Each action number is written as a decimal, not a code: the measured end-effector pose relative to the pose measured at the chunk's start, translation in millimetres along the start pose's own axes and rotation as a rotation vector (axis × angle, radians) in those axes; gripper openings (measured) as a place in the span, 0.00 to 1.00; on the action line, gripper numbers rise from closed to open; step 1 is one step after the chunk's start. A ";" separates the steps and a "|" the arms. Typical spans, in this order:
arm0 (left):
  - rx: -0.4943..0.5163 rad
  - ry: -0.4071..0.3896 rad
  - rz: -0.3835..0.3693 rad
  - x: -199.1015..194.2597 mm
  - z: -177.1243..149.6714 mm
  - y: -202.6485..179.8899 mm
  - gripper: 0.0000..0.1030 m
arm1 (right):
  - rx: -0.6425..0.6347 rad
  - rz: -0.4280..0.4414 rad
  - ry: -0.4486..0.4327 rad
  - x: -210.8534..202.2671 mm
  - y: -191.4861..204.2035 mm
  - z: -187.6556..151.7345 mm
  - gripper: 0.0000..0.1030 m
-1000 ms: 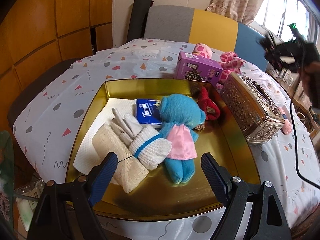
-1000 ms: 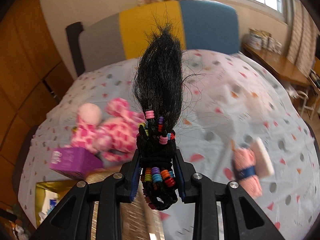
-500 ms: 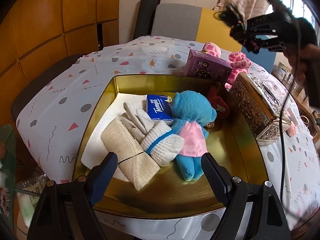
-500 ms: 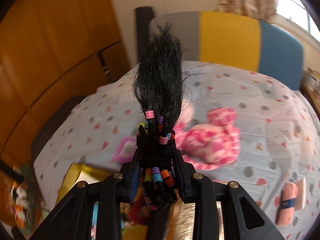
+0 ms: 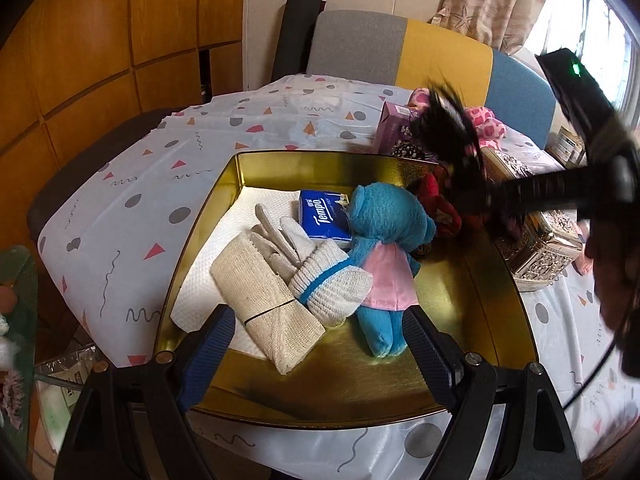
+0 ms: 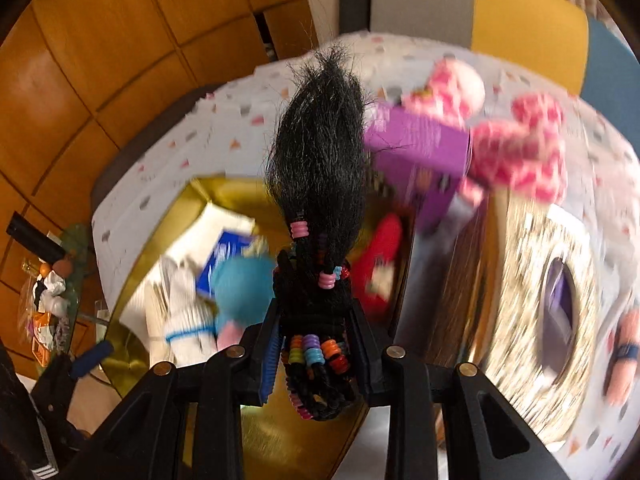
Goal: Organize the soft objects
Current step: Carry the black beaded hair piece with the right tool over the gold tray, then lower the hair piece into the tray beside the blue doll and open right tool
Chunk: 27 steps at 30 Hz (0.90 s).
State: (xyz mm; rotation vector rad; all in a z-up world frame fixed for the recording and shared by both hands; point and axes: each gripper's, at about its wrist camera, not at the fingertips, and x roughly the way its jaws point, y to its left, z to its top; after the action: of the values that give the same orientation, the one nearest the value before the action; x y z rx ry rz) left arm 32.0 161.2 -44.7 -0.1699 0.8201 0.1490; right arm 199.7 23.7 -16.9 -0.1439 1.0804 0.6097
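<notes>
Gold-coloured metal, the square tray point(image 5: 492, 292) fills my view just ahead of my left gripper point(image 5: 316, 344), whose blue-padded jaws stand wide with nothing between them. Beyond those jaws lie a folded beige cloth point(image 5: 264, 300), a blue plush doll in a pink dress point(image 5: 384, 240), a white rolled sock with a blue stripe point(image 5: 332, 284), and a blue tissue pack marked "Tempo" point(image 5: 324, 220). My right gripper point(image 6: 316, 344), over the tray's far right part, is clamped on a black hair tuft with coloured beads point(image 6: 320, 184); a purple box point(image 6: 424, 148) sits beyond it, print unreadable.
</notes>
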 end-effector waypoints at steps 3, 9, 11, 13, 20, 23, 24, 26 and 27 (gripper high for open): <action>-0.001 -0.003 0.004 -1.7 -0.5 0.5 0.83 | 0.029 0.006 0.019 3.8 1.9 -19.6 0.29; -0.009 -0.023 0.019 -7.2 0.7 2.8 0.83 | 0.047 0.003 0.022 6.3 11.4 -44.8 0.29; -0.012 -0.036 0.031 -9.6 0.9 4.1 0.83 | 0.054 -0.026 0.031 8.6 14.9 -50.3 0.29; -0.013 -0.045 0.037 -11.8 0.9 5.3 0.83 | 0.054 -0.048 0.033 9.5 18.9 -58.6 0.29; -0.013 -0.045 0.038 -12.3 0.5 5.5 0.83 | 0.053 -0.082 0.052 20.2 25.4 -71.6 0.29; -0.009 -0.046 0.042 -12.1 0.2 5.5 0.84 | 0.066 -0.091 0.059 25.5 25.3 -71.6 0.31; -0.009 -0.045 0.043 -11.5 0.3 5.6 0.84 | 0.068 -0.093 0.057 25.1 25.6 -71.6 0.31; -0.012 -0.040 0.042 -10.1 0.3 6.2 0.84 | 0.068 -0.095 0.051 23.5 26.9 -70.5 0.31; -0.011 -0.039 0.042 -9.8 0.1 6.1 0.84 | 0.068 -0.095 0.044 20.6 26.2 -70.9 0.32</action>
State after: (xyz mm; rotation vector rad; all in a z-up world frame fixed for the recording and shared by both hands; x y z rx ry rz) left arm 24.2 166.4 -38.0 -0.1602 0.7841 0.1957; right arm 137.0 25.2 -63.9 -0.1490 1.1294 0.4856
